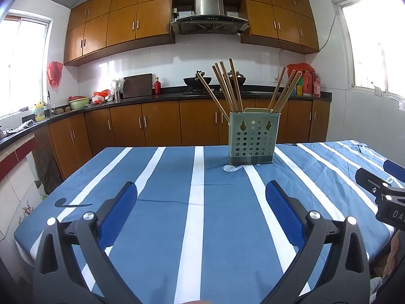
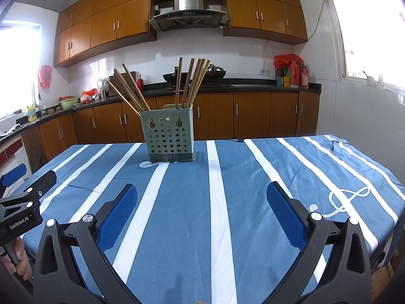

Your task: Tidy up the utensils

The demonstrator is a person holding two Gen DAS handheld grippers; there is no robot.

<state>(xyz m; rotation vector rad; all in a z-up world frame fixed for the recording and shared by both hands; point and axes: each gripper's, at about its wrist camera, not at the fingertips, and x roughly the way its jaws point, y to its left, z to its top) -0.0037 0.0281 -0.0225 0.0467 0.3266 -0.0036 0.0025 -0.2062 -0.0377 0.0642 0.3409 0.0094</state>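
While both grippers hover low over the near part of a table, a pale green perforated utensil holder [image 1: 251, 138] stands upright toward the table's far edge, in the upper middle of the left wrist view and upper left of centre in the right wrist view [image 2: 168, 136]. Wooden chopsticks [image 1: 229, 87] stand in it in two fanned bunches, one leaning left and one leaning right, their tips rising above the rim.

The left gripper [image 1: 201, 192] fills the lower part of its view, its blue-padded fingers [image 1: 119, 211] spread wide apart with nothing between them. The right gripper [image 2: 201, 193] is likewise spread wide and holds nothing; its blue pads [image 2: 284, 214] frame bare cloth.

A blue tablecloth with white stripes [image 1: 197, 202] covers the table. The stretch of cloth between each gripper and the holder lies bare. In the left wrist view the table's left edge runs diagonally at lower left, and its far edge crosses the middle of the frame just behind the holder. In the right wrist view the right edge falls away at lower right.

Each gripper shows at the margin of the other's view: the right one at the right edge of the left wrist view, the left one at the lower left edge of the right wrist view, side by side and apart.

Beyond the table stand brown kitchen cabinets [image 2: 215, 114], well apart from it.
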